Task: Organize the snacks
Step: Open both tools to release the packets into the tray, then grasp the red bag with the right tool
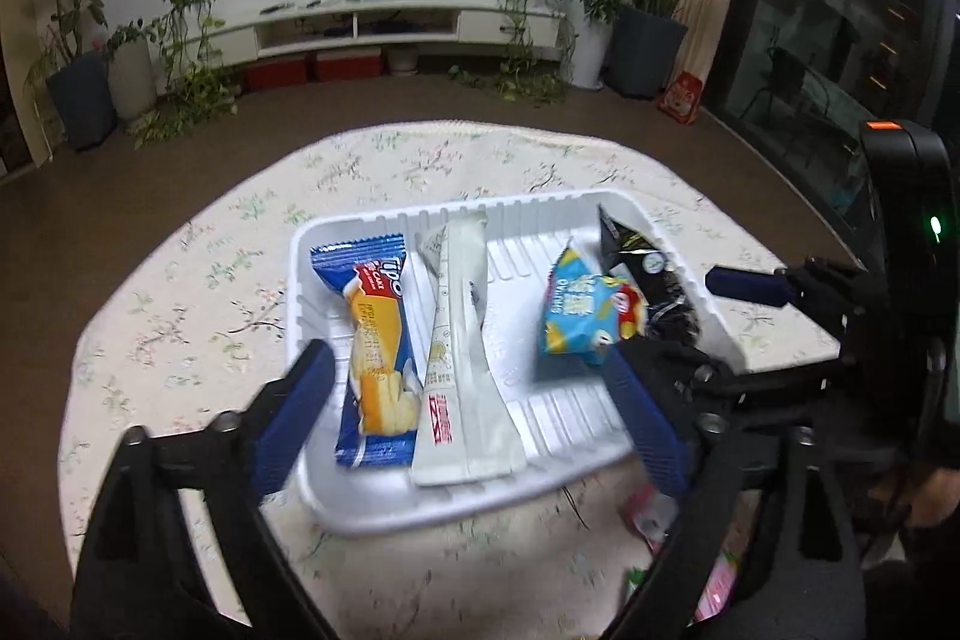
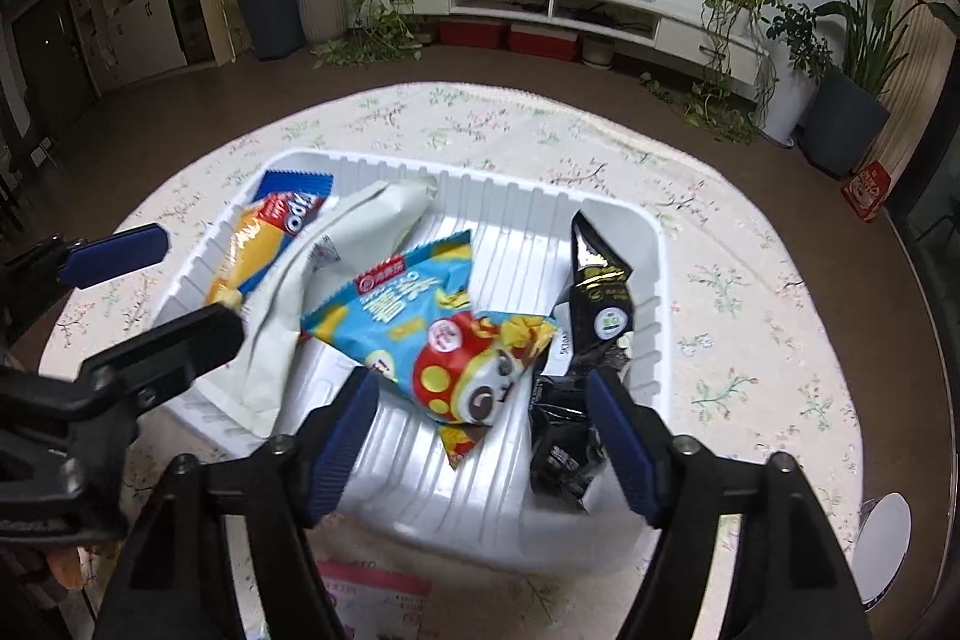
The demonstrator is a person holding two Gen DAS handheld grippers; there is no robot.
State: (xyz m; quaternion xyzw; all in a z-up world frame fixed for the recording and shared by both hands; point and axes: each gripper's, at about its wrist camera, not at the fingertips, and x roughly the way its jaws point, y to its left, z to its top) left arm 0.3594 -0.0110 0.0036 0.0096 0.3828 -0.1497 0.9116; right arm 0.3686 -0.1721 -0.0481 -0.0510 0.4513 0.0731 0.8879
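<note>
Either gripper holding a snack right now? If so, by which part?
Nothing is held. The left gripper and right gripper both stand open above the white ribbed plastic tray, pads clear of the packets in it.

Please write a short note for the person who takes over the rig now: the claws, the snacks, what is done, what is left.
Left claw: open, holds nothing.
Right claw: open, holds nothing.
In the white tray: blue cake bar, white pouch, light blue snack bag, black packets.
Left: pink packets on the tablecloth, in front of the tray.
</note>
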